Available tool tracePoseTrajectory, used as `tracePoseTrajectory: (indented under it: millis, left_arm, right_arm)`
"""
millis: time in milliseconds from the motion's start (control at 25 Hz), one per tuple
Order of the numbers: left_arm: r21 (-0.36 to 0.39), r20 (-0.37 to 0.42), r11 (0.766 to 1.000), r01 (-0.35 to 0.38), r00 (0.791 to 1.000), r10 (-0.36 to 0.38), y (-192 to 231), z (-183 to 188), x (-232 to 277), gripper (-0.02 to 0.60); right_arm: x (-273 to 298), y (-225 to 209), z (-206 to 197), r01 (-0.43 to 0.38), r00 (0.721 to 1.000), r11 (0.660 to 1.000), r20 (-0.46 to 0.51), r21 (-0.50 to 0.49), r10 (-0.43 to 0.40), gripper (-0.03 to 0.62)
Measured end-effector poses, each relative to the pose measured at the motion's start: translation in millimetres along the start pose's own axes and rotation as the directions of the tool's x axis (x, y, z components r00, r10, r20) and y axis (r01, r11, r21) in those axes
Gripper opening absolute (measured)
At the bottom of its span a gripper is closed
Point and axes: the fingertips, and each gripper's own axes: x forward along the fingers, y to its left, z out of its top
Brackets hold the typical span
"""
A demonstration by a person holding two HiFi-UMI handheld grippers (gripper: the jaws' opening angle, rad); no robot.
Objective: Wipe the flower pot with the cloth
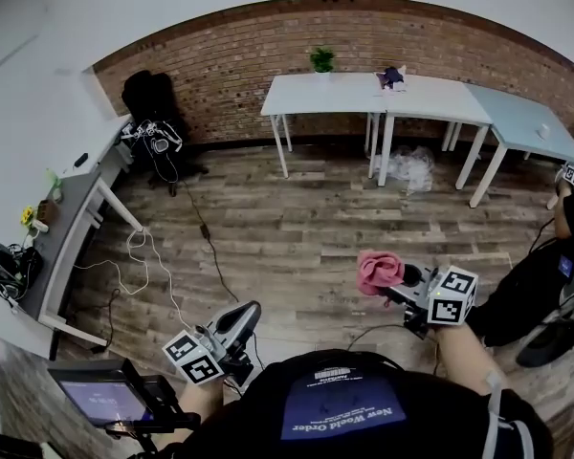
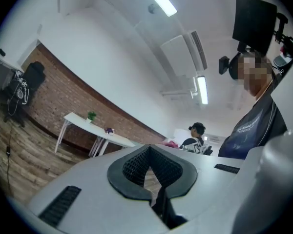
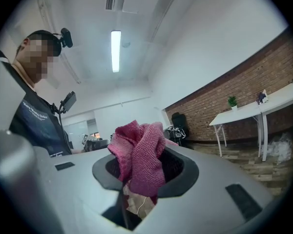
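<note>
Over on the left a grey desk [image 1: 73, 202] runs along the wall, strewn with cables and small clutter, and it has no part in this job. Next comes the left gripper [image 1: 252, 312], held low in front of the person with its jaws pressed together on nothing; its own view shows only a thin dark seam between the pads [image 2: 136, 165]. The flower pot [image 1: 321, 62] stands upright with its small green plant near the left end of the white table [image 1: 297, 96] against the brick wall. That puts it straight ahead across the open wooden floor, well apart from both grippers and roughly between their two lines. In the left gripper view the flower pot [image 2: 91, 116] sits well left of the jaws, so that gripper points off to its right. Further right on the same table lies a small dark thing [image 1: 391, 76] that I cannot make out. The right gripper [image 1: 399, 280] is clamped on the cloth [image 1: 378, 272], a pink bundle bunched up out of its jaws. In its own view the cloth [image 3: 139, 155] fills the gap between the pads, while the flower pot [image 3: 232, 102] shows far off to the right, so this gripper points left of the pot. Neither hand looks meaningfully nearer. As I see it, the coming move depends on crossing the floor to the table and bringing the cloth hand round onto the pot. At the far right edge another person [image 1: 555, 275] sits low by the floor.
</note>
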Motion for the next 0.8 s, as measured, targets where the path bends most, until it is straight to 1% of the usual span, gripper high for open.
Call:
tracePoseTrajectory:
  millis: [80, 160, 320, 440, 520, 680, 760, 800]
  left_arm:
    - [-0.014, 0.008, 1.000, -0.007, 1.000, 0.008, 22, 5, 10, -0.002]
    - [-0.026, 0.014, 1.000, 0.004, 1.000, -0.003, 48, 9, 24, -0.002]
    - [-0.036, 0.013, 0.996, 0.076, 0.997, -0.075, 105, 14, 52, -0.002]
    - [-0.057, 0.030, 0.987, 0.153, 0.988, -0.152, 160, 46, 74, -0.002]
    - [-0.049, 0.010, 0.982, 0.181, 0.983, -0.181, 196, 73, 78, -0.002]
    - [-0.018, -0.022, 0.978, 0.207, 0.978, -0.208, 266, 121, 80, -0.002]
    - [-0.025, -0.032, 0.978, 0.208, 0.977, -0.208, 299, 133, 90, -0.002]
    - [-0.033, -0.036, 0.978, 0.208, 0.977, -0.209, 311, 136, 97, -0.002]
  right_arm:
    - [10, -21, 0, 0.008, 1.000, 1.000, -0.003, 0.008, -0.008, 0.110]
    - [22, -41, 1, 0.023, 1.000, 1.000, -0.008, 0.010, -0.023, 0.109]
    - [53, -79, 5, 0.078, 0.997, 0.997, -0.004, -0.019, -0.078, 0.109]
    - [91, -113, 28, 0.146, 0.989, 0.989, 0.027, -0.033, -0.146, 0.110]
    - [124, -129, 44, 0.179, 0.983, 0.984, 0.046, -0.019, -0.178, 0.109]
    - [190, -162, 80, 0.210, 0.976, 0.977, 0.068, -0.028, -0.208, 0.109]
    - [215, -174, 91, 0.209, 0.976, 0.977, 0.075, -0.031, -0.206, 0.109]
    - [223, -179, 92, 0.206, 0.977, 0.978, 0.063, -0.036, -0.203, 0.109]
